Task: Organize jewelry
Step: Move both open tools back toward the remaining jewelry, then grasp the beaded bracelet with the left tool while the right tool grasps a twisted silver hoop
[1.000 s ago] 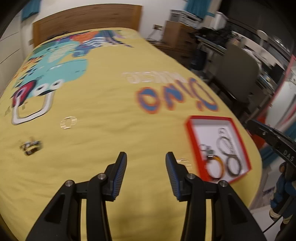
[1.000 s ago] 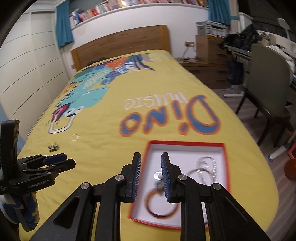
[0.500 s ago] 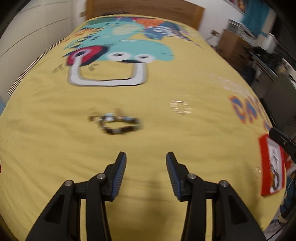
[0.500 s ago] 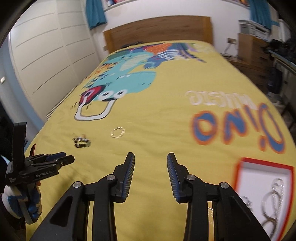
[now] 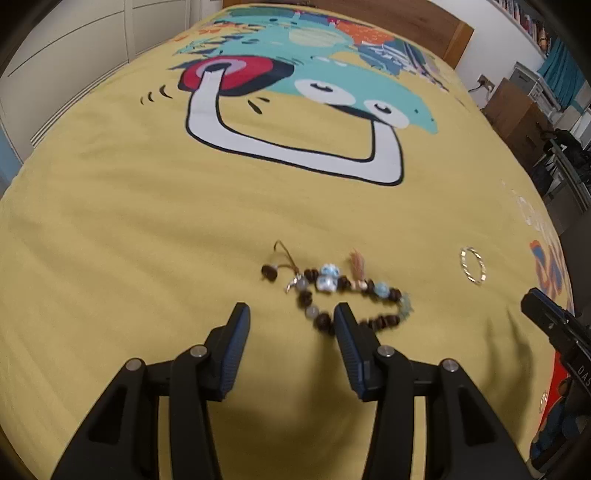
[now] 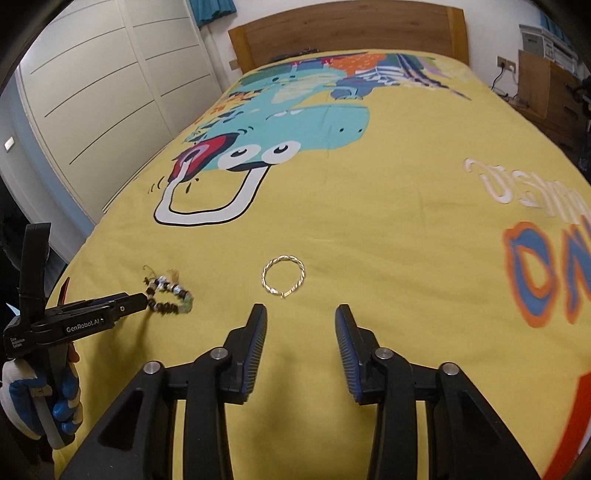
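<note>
Two claws over the jewelry on the bed

Our left claw is released and opening, with dark beads of the bracelet just entering the gap but not pinched; our right claw is released too, opening on nothing, the twisted ring just beyond its tips. Only the left view shows a red tray edge at far right; only the right view shows the gloved hand and the headboard. The bracelet lies on the yellow bedspread as a long loop stretched left to right, its tassel pointing away. A second ago our right claw hovered nearly shut over the tray.
</note>
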Motion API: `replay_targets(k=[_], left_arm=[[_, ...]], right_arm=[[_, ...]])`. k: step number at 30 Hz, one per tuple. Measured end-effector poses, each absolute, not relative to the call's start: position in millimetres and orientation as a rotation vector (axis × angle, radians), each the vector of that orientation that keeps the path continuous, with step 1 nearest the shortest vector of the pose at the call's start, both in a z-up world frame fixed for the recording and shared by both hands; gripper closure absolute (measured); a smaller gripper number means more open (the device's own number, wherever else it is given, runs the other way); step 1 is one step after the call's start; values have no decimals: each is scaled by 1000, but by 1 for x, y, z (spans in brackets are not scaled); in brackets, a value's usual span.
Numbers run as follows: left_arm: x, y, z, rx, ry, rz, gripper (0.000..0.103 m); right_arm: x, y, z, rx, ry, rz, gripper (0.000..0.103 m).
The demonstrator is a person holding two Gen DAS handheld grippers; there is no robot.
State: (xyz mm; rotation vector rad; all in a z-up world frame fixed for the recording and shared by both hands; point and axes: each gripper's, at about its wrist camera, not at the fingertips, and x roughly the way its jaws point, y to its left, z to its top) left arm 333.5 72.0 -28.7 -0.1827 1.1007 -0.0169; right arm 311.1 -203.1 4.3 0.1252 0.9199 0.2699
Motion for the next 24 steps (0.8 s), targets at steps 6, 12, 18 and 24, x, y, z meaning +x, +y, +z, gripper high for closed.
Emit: replay_targets(k=[6, 12, 18, 24], left_arm=[[350, 62, -39, -125, 1129, -13, 58], [357, 53, -43, -76, 1129, -4, 66], [352, 40, -40, -50, 1107, -30, 96], [335, 19, -20, -14, 1066, -67, 96]], right_arm=[[344, -187, -19, 131, 952, 271, 47], [367, -173, -36, 123, 975, 261, 45], [369, -163, -44, 45, 979, 236, 62], [346, -178, -32, 96, 945, 246, 63]])
